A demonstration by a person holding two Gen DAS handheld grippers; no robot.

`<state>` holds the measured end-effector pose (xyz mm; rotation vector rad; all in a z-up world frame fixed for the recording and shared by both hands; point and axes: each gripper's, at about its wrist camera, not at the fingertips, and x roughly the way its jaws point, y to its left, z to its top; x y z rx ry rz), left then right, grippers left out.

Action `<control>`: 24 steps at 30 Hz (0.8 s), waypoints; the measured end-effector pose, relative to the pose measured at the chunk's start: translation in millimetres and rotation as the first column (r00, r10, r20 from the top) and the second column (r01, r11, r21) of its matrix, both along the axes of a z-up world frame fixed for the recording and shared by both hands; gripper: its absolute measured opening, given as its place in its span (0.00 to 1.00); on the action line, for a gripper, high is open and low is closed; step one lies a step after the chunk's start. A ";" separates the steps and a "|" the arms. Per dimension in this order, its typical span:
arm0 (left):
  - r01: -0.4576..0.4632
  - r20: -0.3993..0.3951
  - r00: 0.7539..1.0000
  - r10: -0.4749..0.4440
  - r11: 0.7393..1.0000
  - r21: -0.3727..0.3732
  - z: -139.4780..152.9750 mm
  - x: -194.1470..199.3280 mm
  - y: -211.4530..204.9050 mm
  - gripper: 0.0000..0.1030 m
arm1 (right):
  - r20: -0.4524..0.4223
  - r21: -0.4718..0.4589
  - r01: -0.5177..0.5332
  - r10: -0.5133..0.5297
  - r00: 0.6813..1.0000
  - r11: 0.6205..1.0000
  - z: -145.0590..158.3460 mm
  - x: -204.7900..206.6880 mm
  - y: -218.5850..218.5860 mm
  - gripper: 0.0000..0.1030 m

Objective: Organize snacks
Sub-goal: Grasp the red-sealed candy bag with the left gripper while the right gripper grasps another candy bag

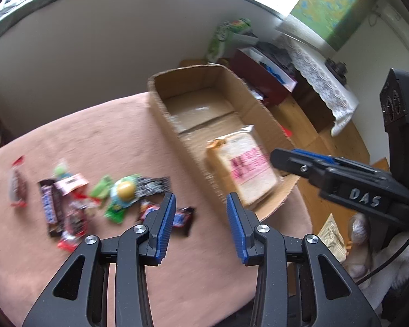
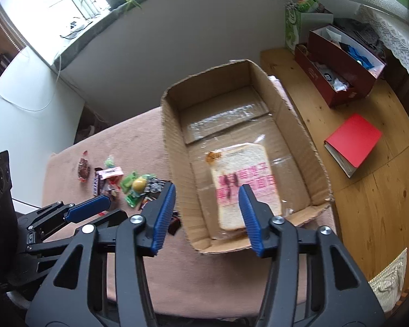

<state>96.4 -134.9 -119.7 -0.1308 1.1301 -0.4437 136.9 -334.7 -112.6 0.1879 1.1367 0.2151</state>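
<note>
Fingers (image 2: 163,212) apart (both), bread (image 2: 245,179) boxed

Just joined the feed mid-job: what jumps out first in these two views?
The open cardboard box on the pink-covered table, with one wrapped bread packet lying flat inside near its front end. Left of the box, a heap of candy bars and snacks sits loose on the cloth. Both grippers, left and right, are open and empty.

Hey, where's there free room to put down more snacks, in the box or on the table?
The far half of the cardboard box, beyond the bagged bread, is bare. The pink tablecloth is free between the candy pile and the box's left wall, and along the near edge. The pile itself is crowded.
</note>
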 end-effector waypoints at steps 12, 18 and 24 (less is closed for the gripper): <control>-0.279 -0.035 0.959 0.280 0.960 0.027 -10.6 -8.7 109.7 0.62 | 0.010 0.005 -0.214 0.214 0.977 0.977 0.7 15.1 95.0 0.74; -0.384 -0.033 0.921 0.388 0.919 0.085 -22.5 -2.7 161.5 0.63 | -0.036 -0.007 -0.317 0.317 0.948 0.948 -21.8 32.3 142.7 0.75; -0.434 -0.043 0.896 0.441 0.893 0.115 -38.7 8.9 199.4 0.63 | -0.105 0.015 -0.377 0.376 0.921 0.926 -47.8 47.7 176.9 0.75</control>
